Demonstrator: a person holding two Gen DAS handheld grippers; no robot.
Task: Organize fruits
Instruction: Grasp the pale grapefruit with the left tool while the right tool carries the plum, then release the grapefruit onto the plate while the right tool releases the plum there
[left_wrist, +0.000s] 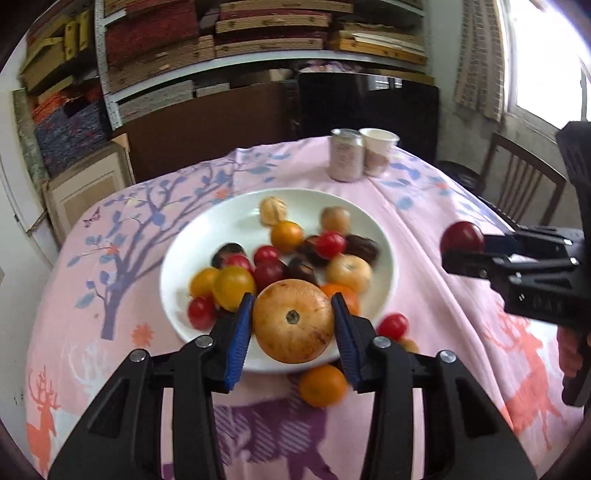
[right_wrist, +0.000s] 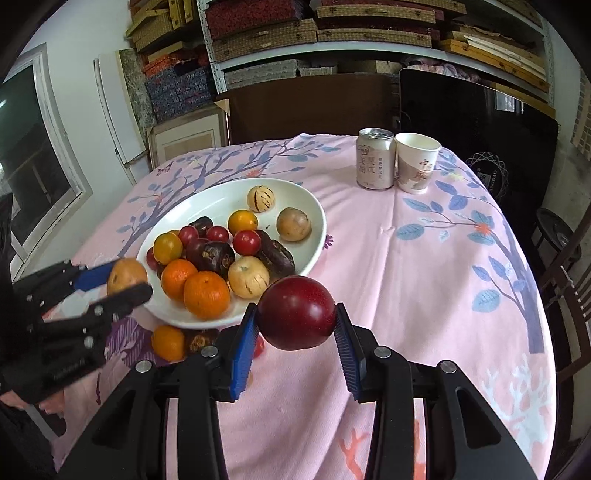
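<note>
Blue pads of the left gripper (left_wrist: 293, 321) clamp a tan fruit (left_wrist: 293, 321) over the plate's (left_wrist: 207, 236) near rim. To its right, the right gripper (right_wrist: 295, 319) pinches a dark red plum (right_wrist: 297, 312) above the tablecloth (right_wrist: 424, 258). Beside the plate lie an orange (left_wrist: 322, 384) and what looks like a small tomato (left_wrist: 392, 325).

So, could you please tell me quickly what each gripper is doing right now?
Left gripper: closed on a tan round fruit.
Right gripper: closed on a dark red plum.
</note>
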